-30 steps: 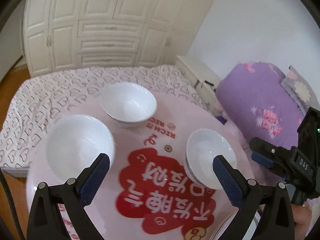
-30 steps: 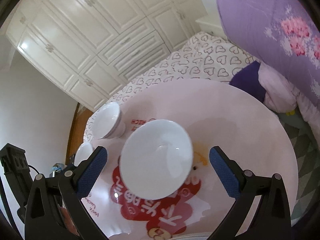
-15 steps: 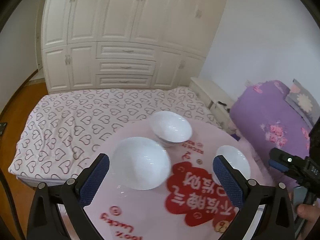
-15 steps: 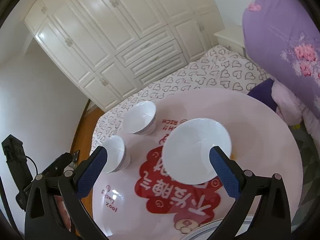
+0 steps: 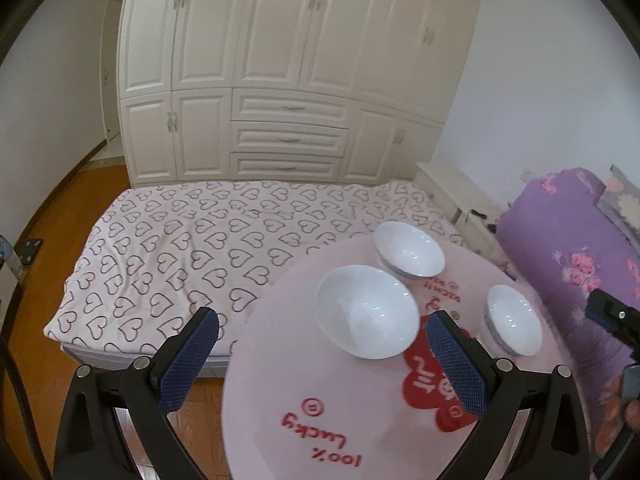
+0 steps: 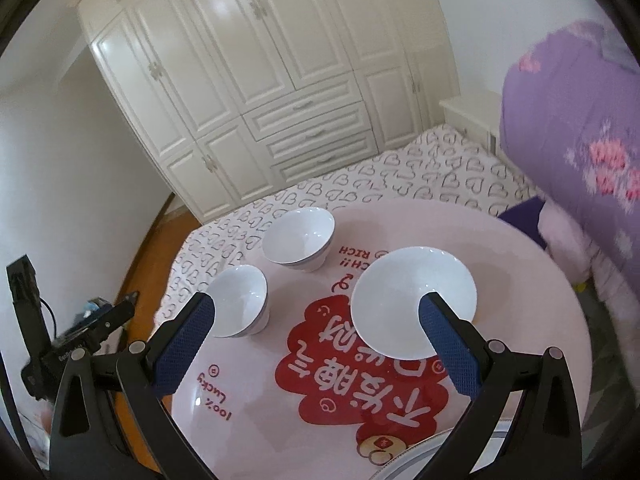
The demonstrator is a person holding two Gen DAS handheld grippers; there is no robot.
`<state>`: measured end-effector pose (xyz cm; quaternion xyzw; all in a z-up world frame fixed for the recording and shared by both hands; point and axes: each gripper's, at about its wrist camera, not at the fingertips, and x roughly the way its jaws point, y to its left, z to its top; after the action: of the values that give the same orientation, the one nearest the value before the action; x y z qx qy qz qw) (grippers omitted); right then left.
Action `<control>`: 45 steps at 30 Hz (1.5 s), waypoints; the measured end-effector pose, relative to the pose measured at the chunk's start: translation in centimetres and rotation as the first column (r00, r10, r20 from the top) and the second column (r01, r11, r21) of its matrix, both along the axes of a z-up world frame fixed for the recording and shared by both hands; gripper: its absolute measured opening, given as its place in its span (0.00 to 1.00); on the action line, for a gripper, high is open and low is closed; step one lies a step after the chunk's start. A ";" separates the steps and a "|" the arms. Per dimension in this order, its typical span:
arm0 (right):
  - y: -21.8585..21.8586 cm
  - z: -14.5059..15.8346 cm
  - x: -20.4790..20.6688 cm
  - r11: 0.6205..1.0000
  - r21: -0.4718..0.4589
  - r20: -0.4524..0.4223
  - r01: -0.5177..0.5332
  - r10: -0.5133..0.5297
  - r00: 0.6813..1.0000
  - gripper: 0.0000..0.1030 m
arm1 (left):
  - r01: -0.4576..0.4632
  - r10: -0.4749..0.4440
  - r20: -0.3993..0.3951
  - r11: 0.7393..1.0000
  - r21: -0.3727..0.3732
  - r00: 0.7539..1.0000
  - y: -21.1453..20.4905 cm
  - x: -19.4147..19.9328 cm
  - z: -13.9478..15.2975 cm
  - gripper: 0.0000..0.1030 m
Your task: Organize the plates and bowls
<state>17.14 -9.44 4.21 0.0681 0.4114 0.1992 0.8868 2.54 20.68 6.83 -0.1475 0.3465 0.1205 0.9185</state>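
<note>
Three white bowls stand apart on a round pink table (image 5: 304,420) with red lettering. In the left wrist view, the near-left bowl (image 5: 366,311) is closest, the far bowl (image 5: 409,248) is behind it, the right bowl (image 5: 514,319) is beyond my right finger. My left gripper (image 5: 322,360) is open and empty above the table's left edge. In the right wrist view, the same bowls show as the near-left bowl (image 6: 238,300), the far bowl (image 6: 299,237) and the right bowl (image 6: 414,300). My right gripper (image 6: 316,342) is open and empty above the table. A white plate rim (image 6: 436,456) shows at the bottom edge.
A bed with a heart-print sheet (image 5: 208,248) lies beyond the table. White wardrobes (image 5: 288,64) line the far wall. A purple flowered quilt (image 5: 568,248) is piled at the right. Wooden floor (image 5: 48,240) shows at the left.
Both grippers have pulled back and risen, so the bowls look smaller and farther. The left view has swung left toward the bed. The bowls have not moved on the table.
</note>
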 end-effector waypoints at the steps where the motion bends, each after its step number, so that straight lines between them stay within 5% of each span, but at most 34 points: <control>1: 0.5 0.0 -0.2 1.000 -0.016 0.011 -0.006 0.006 1.000 1.00 | -0.003 0.002 -0.005 1.000 -0.003 1.000 0.1 -0.2 -0.2 0.99; 17: 7.6 -4.5 1.4 0.986 -0.099 -0.063 -0.137 0.132 0.989 1.00 | -0.031 0.026 -0.075 0.998 -0.063 0.997 2.9 2.9 -2.7 0.99; 34: 12.0 -12.0 7.3 0.968 -0.152 -0.253 -0.199 0.156 0.955 1.00 | -0.048 0.023 -0.161 0.988 -0.148 0.987 5.0 10.4 -6.9 0.99; 45: 12.8 -13.6 8.9 0.971 -0.158 -0.297 -0.179 0.126 0.946 1.00 | -0.049 0.020 -0.181 0.986 -0.156 0.983 5.1 12.3 -8.8 0.99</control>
<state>26.00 3.36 -9.38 -0.0178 0.5555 0.2169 0.8025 14.86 25.81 -1.96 -0.2154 0.4333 0.1209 0.8667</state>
